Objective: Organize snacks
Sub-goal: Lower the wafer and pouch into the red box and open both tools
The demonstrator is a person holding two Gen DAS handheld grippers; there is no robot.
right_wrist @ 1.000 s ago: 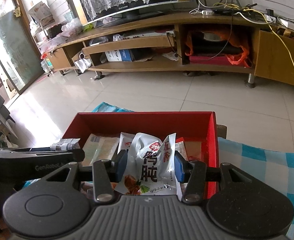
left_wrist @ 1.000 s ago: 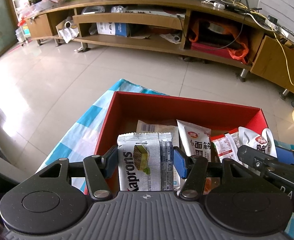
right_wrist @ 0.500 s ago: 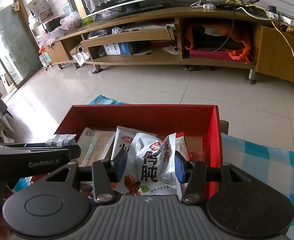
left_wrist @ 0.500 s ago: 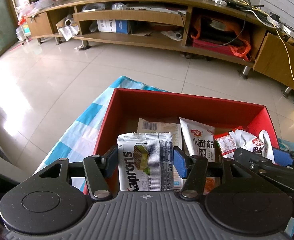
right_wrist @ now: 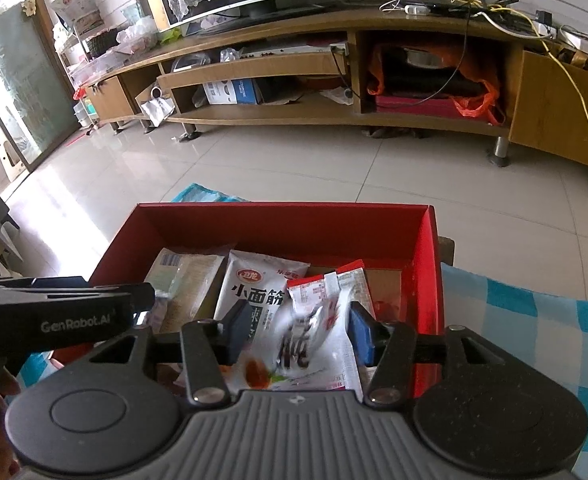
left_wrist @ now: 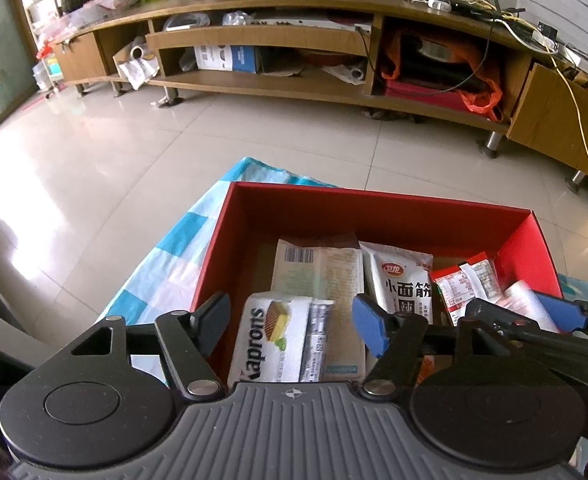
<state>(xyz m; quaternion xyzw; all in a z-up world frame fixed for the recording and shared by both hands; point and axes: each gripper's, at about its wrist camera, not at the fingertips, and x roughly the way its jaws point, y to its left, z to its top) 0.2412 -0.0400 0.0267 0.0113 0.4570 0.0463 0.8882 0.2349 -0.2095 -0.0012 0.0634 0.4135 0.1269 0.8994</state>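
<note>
Since the earlier frames both sets of jaws have parted: the wafer pack [left_wrist: 271, 338], clamped a second ago, now lies loose between the pads of the left gripper [left_wrist: 289, 324], with a clear gap on each side. The white pouch [right_wrist: 306, 344] has slipped lower between the pads of the right gripper [right_wrist: 300, 330] and reads blurred, apparently dropping.

Wafer pack: white wrapper, dark lettering running up its length, picture of a wafer near the top, crimped seam along its right edge. Long axis points away from the left fingers, toward the far wall of the red box [left_wrist: 374, 208]. It sits in the near left corner of the box, partly over a pale flat packet [left_wrist: 322, 264].

White pouch: glossy, large dark characters, red food picture low down. It is inside the box toward the right wall, overlapping a red-and-white packet [right_wrist: 330, 280] and a white packet with black characters [right_wrist: 253, 280].

Left jaws are opening, about half spread, pack between them but untouched. Right jaws are opening, narrower; no pad visibly presses the pouch.

Both items look delivered. Judgement: the next move is a straight lift out of the box, each hand nearest its own item, and the two grippers are close together.

Box stands on a blue-and-white checked cloth [right_wrist: 526, 320]; beyond it, a tiled floor [left_wrist: 93, 152] and a long wooden TV cabinet [left_wrist: 294, 32].
</note>
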